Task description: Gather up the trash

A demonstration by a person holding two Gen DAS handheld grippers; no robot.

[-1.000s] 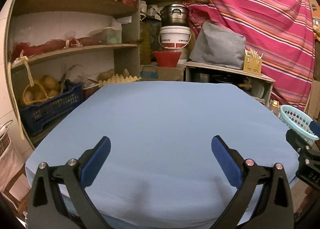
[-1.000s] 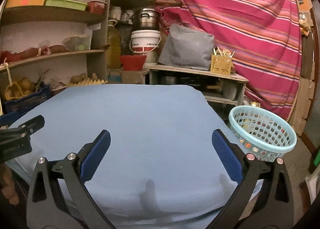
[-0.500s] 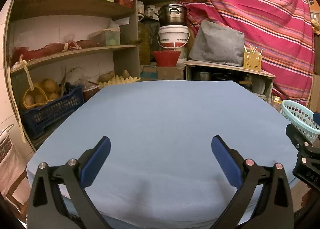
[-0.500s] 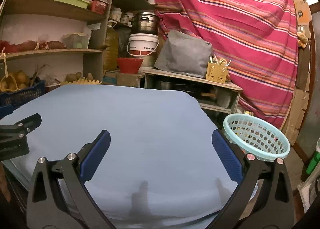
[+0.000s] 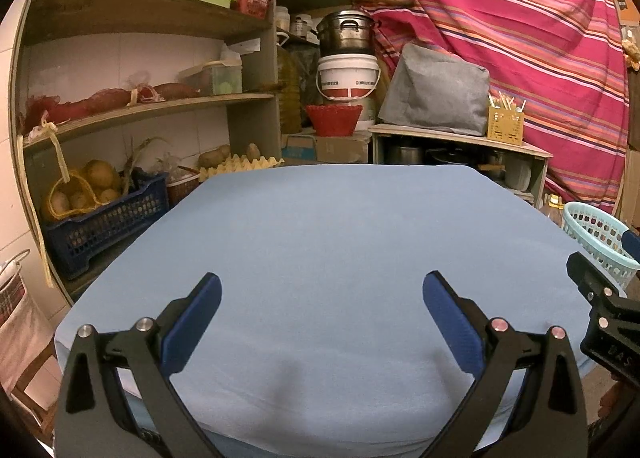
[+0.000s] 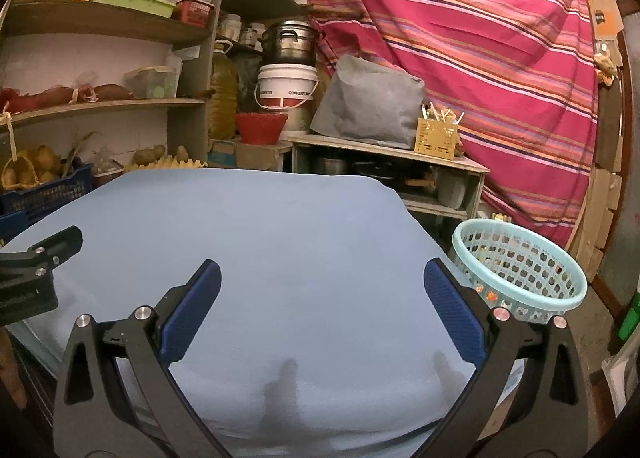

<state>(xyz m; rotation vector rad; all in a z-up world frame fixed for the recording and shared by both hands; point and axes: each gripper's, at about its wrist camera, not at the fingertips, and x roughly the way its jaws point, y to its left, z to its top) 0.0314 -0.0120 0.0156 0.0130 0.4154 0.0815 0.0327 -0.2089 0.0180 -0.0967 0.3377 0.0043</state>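
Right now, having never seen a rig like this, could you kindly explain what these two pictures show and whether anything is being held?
There is no robot here: a person holds a two-finger gripper in each hand, and a fisheye camera on each looks forward along its blue-padded fingers. One picture comes from the left gripper, the other from the right gripper. Both are open and hold nothing. Below them lies a table under a light blue cloth, with no trash visible on it. A pale green basket stands beside the table's right edge; small colourful bits show through its holes. Behind are storage shelves and a striped cloth.
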